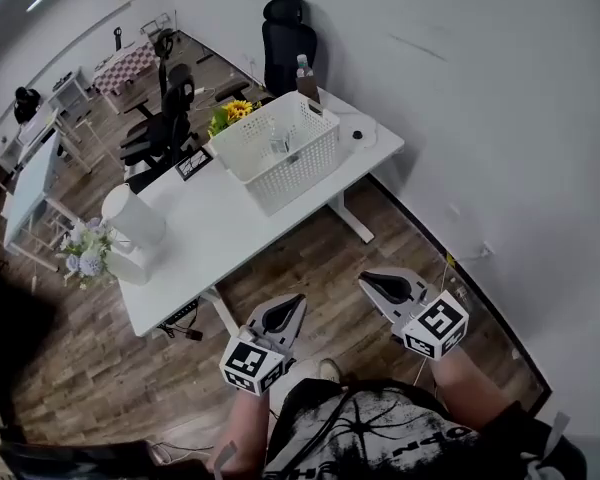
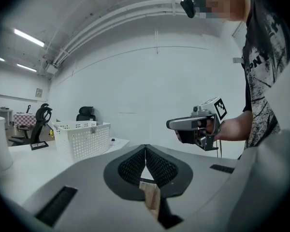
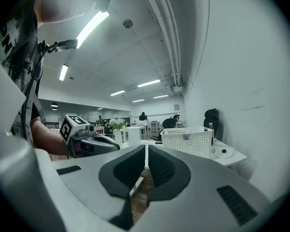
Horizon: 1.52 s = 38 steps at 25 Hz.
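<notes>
- The left tongs (image 1: 296,304) are closed. Their pads meet at the tip with nothing between them, and they hang in the air over the wooden floor (image 1: 310,253), touching nothing.
- The right tongs (image 1: 370,282) are drawn together to a hairline slit and are likewise empty. They are held just beside the left pair at about the same height.
- The two pairs lean toward each other: the left tips angle rightward and the right tips angle leftward, so each pair shows in the other's gripper view.
- The nearest thing is a white perforated basket (image 1: 298,173). It stands on the white tabletop (image 1: 215,233), ahead of both tongs and well apart from them.
- From the left tongs the basket lies ahead and to the left of the jaw line. From the right tongs it lies ahead and a little to the right.
- The basket's long axis runs along the length of the tabletop, so one long wall is turned toward the tongs.
- The left tongs are nearer the tabletop's near long edge. To the basket itself the two pairs look almost equally far, with the left perhaps slightly closer.
- Beyond the basket from the tongs are sunflowers (image 1: 235,111) and a black office chair (image 1: 285,43).
- Further left along the tabletop stands a white cylindrical vessel (image 1: 132,215).
</notes>
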Motion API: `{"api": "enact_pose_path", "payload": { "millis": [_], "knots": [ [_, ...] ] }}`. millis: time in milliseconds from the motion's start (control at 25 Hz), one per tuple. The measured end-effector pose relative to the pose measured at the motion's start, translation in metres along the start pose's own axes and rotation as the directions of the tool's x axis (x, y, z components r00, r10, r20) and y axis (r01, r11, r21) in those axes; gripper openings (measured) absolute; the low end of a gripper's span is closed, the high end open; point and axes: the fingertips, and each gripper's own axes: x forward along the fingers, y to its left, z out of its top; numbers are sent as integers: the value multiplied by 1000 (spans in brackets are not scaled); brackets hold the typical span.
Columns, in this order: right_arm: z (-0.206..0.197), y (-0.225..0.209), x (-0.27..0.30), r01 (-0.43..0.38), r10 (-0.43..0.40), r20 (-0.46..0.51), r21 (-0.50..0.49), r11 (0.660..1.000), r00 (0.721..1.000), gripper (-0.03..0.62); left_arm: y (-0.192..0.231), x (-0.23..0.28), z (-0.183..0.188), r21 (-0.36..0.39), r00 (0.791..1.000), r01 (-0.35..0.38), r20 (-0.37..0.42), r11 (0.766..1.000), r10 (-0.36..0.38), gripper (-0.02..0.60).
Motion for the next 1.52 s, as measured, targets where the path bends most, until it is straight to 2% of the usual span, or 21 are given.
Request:
{"api": "enact_pose_path", "payload": {
  "millis": [560,960,1320,1520],
  "knots": [
    [2,-26,79,115,-115,-8,12,993,993,23,92,15,-7,8,997,76,-3,997,-76,11],
    [3,-35,118,124,-124,-6,22,992,992,24,127,15,-12,20,995,97,-2,995,-97,11],
    [4,-52,140,97,-97,-14,18,995,995,23,157,25,3,11,999,33,8,999,-33,11],
    [4,-75,158,63,-63,-10,27,998,998,23,177,42,11,5,1000,-6,12,1000,6,11]
  ]
}}
